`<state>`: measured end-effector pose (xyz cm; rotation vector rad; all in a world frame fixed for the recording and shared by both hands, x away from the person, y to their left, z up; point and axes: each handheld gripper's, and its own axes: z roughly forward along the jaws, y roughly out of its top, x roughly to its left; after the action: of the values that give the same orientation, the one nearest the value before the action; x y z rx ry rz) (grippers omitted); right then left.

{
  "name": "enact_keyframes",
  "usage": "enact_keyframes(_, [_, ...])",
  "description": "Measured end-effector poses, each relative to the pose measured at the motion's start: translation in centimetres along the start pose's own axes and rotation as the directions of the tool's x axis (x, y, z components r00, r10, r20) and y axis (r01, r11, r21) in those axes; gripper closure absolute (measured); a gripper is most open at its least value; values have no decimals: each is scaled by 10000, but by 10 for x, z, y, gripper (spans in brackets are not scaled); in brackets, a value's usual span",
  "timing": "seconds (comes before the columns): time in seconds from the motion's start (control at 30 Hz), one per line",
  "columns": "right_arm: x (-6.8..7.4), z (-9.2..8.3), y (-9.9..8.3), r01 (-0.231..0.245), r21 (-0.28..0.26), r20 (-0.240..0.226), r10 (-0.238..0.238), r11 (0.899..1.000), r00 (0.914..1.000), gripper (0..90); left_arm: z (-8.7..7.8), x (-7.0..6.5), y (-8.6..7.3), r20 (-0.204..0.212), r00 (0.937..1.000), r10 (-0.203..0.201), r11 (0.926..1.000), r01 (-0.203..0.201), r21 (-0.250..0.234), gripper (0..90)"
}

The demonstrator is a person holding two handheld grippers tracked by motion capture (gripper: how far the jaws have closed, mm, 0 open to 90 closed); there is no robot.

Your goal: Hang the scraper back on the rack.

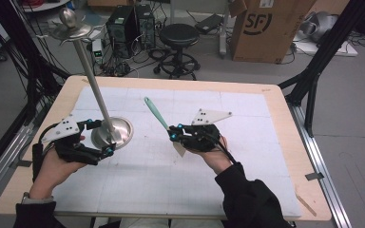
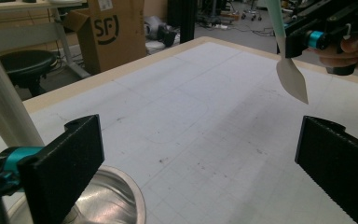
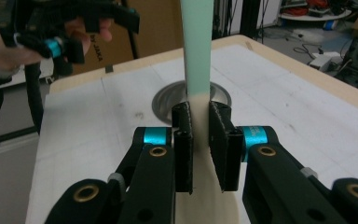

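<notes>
- The mint-green spatula with a cream, pointed silicone blade (image 1: 158, 117) is held above the tabletop, near the middle of the white gridded mat; in the high view its green handle slants up and away toward the far left, and the blade tip points down toward the person.
- The right hand-held gripper (image 3: 200, 140) pinches this spatula: in the right gripper view both black jaws press on the cream part just below where the green handle begins.
- In the left gripper view the spatula's blade (image 2: 292, 80) hangs clear of the mat, with the right hand-held gripper clamped above it.
- The left hand-held gripper (image 2: 200, 163) has its jaws spread wide, with nothing between them except the mat behind.
- In the high view that left hand-held gripper (image 1: 97, 138) sits just beside the round, shiny steel base of a tall metal stand (image 1: 112, 132), its jaws at the base's near-left edge; whether they touch it cannot be told.
- The stand's slim pole leans up toward the far left and ends in a small dish with a ball knob.
- The white gridded mat (image 1: 171, 185) covers most of the pale wooden tabletop (image 1: 285, 118).
- Beyond the tabletop stand a black round stool (image 1: 178, 35) and a brown cardboard box (image 1: 266, 26) on the grey floor.
</notes>
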<state>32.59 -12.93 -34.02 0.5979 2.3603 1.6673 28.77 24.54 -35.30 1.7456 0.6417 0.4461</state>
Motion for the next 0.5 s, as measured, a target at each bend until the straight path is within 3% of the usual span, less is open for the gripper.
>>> enact_keyframes(0.2, [-1, 13, 19, -172, -384, -171, 165, 9991, 9997, 803, -7, 0, -1, -96, 9999, -50, 9999, 49, -112, 17])
enact_keyframes(0.5, [4, 30, 51, 99, -900, -317, -129, 9959, 9994, 803, -18, 1, 0, -244, 9997, -98, 9995, 91, -310, 17])
